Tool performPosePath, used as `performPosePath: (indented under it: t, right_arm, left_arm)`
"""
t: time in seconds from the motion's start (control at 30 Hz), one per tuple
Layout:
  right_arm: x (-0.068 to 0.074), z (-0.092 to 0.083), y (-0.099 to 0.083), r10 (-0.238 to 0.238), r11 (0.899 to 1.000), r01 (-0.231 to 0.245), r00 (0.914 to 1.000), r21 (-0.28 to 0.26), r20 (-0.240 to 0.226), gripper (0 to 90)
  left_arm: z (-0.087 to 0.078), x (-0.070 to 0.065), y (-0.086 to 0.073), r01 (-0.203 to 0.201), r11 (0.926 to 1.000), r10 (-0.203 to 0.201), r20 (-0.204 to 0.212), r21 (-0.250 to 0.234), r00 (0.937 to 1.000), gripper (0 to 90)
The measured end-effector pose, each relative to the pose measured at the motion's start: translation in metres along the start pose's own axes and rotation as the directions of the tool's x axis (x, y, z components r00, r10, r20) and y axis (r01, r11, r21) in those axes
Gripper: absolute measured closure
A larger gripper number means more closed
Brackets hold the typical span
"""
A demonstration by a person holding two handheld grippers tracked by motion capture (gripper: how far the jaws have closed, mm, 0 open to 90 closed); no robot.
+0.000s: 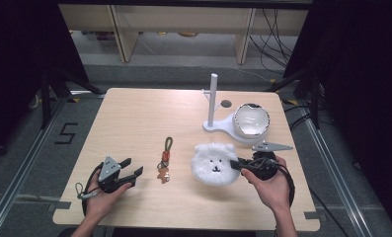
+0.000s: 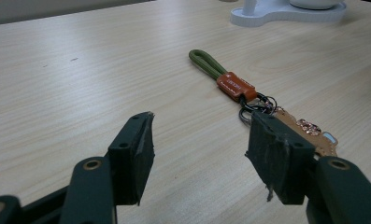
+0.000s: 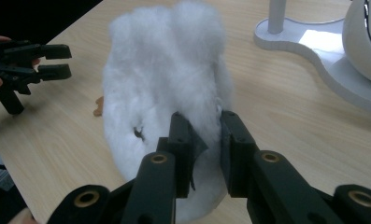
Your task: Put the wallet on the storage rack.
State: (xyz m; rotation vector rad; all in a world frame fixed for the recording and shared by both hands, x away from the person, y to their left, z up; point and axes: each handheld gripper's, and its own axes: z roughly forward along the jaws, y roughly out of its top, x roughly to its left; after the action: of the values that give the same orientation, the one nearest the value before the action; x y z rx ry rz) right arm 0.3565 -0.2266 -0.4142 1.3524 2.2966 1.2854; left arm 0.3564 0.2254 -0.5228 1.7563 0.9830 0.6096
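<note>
Gripping the fluffy white bear-face plush (image 1: 214,163) by its right edge, the right gripper (image 1: 239,164) had its jaws closed on a pinch of fur, a hold that suited something so soft, since a fold of pile gives the pads purchase where the round body would not. The plush lay on the worktop (image 1: 134,118) toward the near right, face up in the high view, and in the right gripper view (image 3: 169,84) it rose as a white mound just beyond the jaws. Behind it stood a white stand (image 1: 213,101) with an upright post and short pegs, its base also carrying a white bowl-shaped piece (image 1: 252,120); the pegs looked meant for hanging things, so the plush was probably bound there. Left of the plush lay a keychain (image 1: 165,159) with an olive cord loop, orange tab and charm. The left gripper (image 1: 131,169) waited near it with jaws open and empty, aimed toward the keychain (image 2: 234,86), likely ready for it.
</note>
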Motion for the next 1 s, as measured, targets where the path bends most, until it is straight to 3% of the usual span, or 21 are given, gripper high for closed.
performPosePath:
  t: [0.1,0.33,0.37,0.5,0.53,0.57,0.63,0.73,0.8,0.83,0.93,0.97,1.0]
  right_arm:
    - [-0.001,-0.001,0.001,0.014,1.000,-0.014,0.9998,-0.014,-0.012,77.3]
    - [-0.005,-0.009,0.005,0.009,0.998,-0.007,0.9998,-0.063,0.016,77.3]
    - [-0.003,-0.011,0.005,0.043,0.997,-0.041,0.9989,-0.071,0.017,77.3]
    - [-0.009,-0.014,0.007,0.016,0.995,-0.013,0.9995,-0.098,0.028,77.4]
    - [-0.010,-0.018,0.008,0.007,0.994,-0.002,0.9986,-0.105,0.052,77.4]
    - [-0.009,-0.018,0.007,0.044,0.994,-0.041,0.9985,-0.101,0.033,77.4]
    - [-0.010,-0.019,0.007,0.056,0.993,-0.051,0.9973,-0.107,0.048,77.4]
    - [-0.014,-0.021,0.008,0.022,0.992,-0.014,0.9980,-0.123,0.060,77.4]
    - [-0.015,-0.020,0.008,0.038,0.991,-0.032,0.9985,-0.133,0.040,77.4]
    - [-0.013,-0.022,0.008,0.073,0.989,-0.066,0.9962,-0.134,0.049,77.4]
    - [-0.018,-0.023,0.008,0.038,0.989,-0.030,0.9976,-0.144,0.057,77.4]
    - [-0.016,-0.024,0.008,0.073,0.987,-0.064,0.9955,-0.148,0.060,77.4]
    - [-0.016,-0.024,0.009,0.072,0.987,-0.063,0.9960,-0.147,0.054,77.4]
  left_arm:
    - [-0.001,0.000,0.000,0.002,1.0000,-0.002,0.000,-0.002,1.0000,39.7]
    - [0.000,0.000,0.000,-0.001,1.0000,0.001,-0.003,-0.001,1.0000,39.8]
    - [0.000,0.000,0.000,-0.001,1.0000,0.001,-0.002,-0.001,1.0000,39.8]
    - [0.000,0.000,0.000,0.002,1.0000,-0.002,-0.004,-0.002,1.0000,39.8]
    - [0.000,0.000,0.000,0.002,1.0000,-0.002,-0.004,-0.002,1.0000,39.8]
    - [0.000,0.000,0.000,0.003,1.0000,-0.003,-0.004,-0.002,1.0000,39.9]
    - [-0.001,0.000,0.000,0.007,1.0000,-0.007,-0.005,-0.003,1.0000,39.8]
    - [-0.001,0.001,0.000,0.006,1.0000,-0.006,-0.008,0.004,1.0000,39.9]
    - [0.000,0.001,0.000,0.007,1.0000,-0.007,-0.003,-0.002,1.0000,39.9]
    - [0.000,0.000,0.000,0.005,1.0000,-0.005,-0.004,-0.001,1.0000,39.9]
    - [0.000,0.000,0.000,0.004,1.0000,-0.004,-0.004,-0.002,1.0000,39.9]
    - [0.000,0.000,0.000,0.005,1.0000,-0.005,-0.005,-0.001,1.0000,39.9]
    - [0.000,0.000,0.000,0.004,1.0000,-0.004,-0.004,-0.001,1.0000,39.8]
